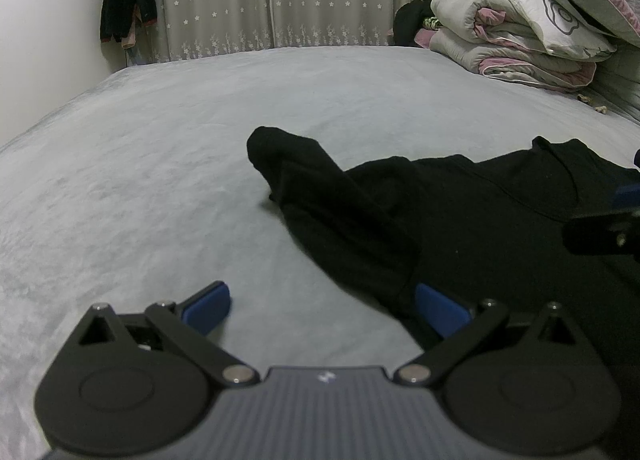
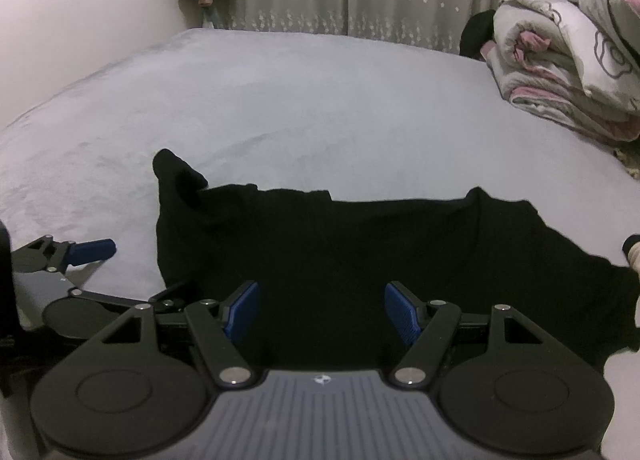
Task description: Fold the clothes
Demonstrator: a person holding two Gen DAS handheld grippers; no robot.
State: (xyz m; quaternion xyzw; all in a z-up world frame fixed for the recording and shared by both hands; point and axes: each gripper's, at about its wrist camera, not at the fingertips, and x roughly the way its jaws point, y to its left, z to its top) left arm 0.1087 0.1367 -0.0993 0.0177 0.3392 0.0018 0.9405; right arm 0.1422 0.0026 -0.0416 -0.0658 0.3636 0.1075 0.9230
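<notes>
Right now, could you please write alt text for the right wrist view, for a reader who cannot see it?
The right gripper hangs open over a black garment spread on a grey bed. The left gripper is at left; folded bedding sits far right.

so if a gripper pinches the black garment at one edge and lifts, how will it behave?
Probably floppy: the black garment lies flat on the bed with soft wrinkles and a crumpled sleeve, so the rest would likely drape and trail. It looks thin, so likely light. On the fuzzy cover it may drag rather than slide cleanly.
</notes>
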